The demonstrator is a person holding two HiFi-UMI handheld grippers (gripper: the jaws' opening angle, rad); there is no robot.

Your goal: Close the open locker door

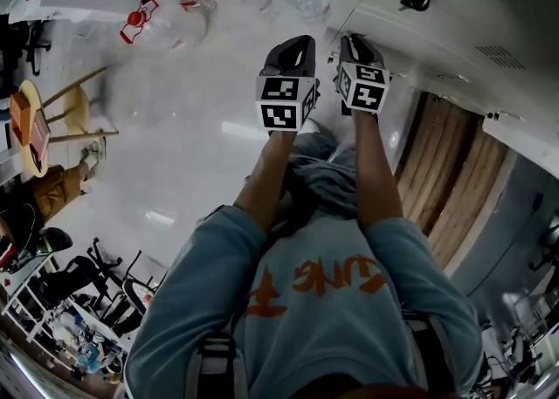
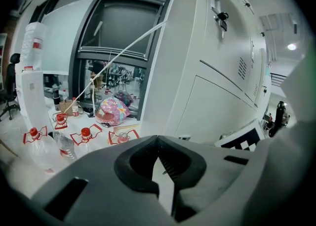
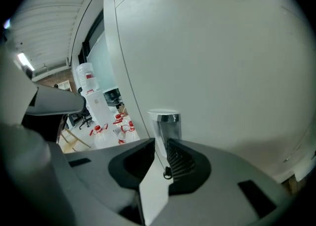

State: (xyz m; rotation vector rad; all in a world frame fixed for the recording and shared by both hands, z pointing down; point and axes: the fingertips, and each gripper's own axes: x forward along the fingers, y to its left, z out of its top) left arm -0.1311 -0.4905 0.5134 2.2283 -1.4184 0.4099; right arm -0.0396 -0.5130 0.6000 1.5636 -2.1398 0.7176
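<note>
1. The left gripper (image 2: pixel 157 139) is clenched on nothing: in its own view the two jaw tips meet at the top, with only bare floor showing through the slit below them.
2. The right gripper (image 3: pixel 159 143) is released, its jaws a little apart. A short shiny metal stub (image 3: pixel 165 121) stands right at their tips. I cannot tell whether the jaws touch it.
3. The locker door (image 3: pixel 222 62) is a broad white panel that fills most of the right gripper view, close in front of that gripper. A thin seam curves down its left edge towards the jaws.
4. In the head view both grippers are held out side by side at arm's length, the right one up against the low corner of the white locker (image 1: pixel 437 39) and the left one just beside it, over the pale floor (image 1: pixel 192 127).
5. In the left gripper view the locker rises on the right, with a key (image 2: pixel 220 17) in an upper door and vent slots further along.
6. Clear bottles (image 1: pixel 175 17) with red caps and handles stand on the floor, well apart from both grippers.
</note>
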